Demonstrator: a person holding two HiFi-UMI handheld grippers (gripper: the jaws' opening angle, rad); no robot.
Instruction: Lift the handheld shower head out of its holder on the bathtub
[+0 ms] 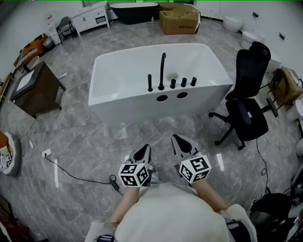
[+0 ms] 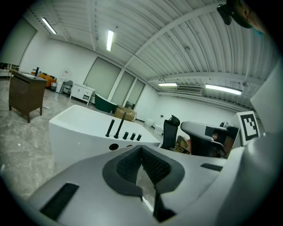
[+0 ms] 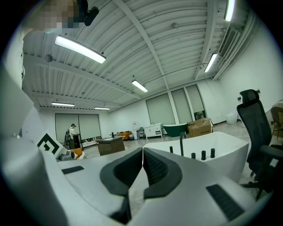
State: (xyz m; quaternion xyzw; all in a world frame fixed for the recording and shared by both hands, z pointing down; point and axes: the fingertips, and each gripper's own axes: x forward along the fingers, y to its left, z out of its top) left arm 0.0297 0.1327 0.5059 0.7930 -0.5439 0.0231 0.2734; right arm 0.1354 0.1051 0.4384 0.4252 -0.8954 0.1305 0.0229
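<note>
A white freestanding bathtub (image 1: 118,90) stands in the middle of the floor ahead of me. On its near rim are black fittings: a slim upright handheld shower head (image 1: 150,82) at the left, a tall curved spout (image 1: 162,70) and three short knobs (image 1: 183,82) to its right. The same shower head (image 2: 109,127) shows small in the left gripper view and again (image 3: 171,149) in the right gripper view. My left gripper (image 1: 144,149) and right gripper (image 1: 177,139) are side by side over the floor, well short of the tub. Both are shut and hold nothing.
A black office chair (image 1: 248,104) stands right of the tub. A brown cabinet (image 1: 35,87) is at the left. A cable (image 1: 71,175) and a power strip (image 1: 46,152) lie on the grey floor near my left. A cardboard box (image 1: 179,21) and a dark tub (image 1: 134,10) sit far behind.
</note>
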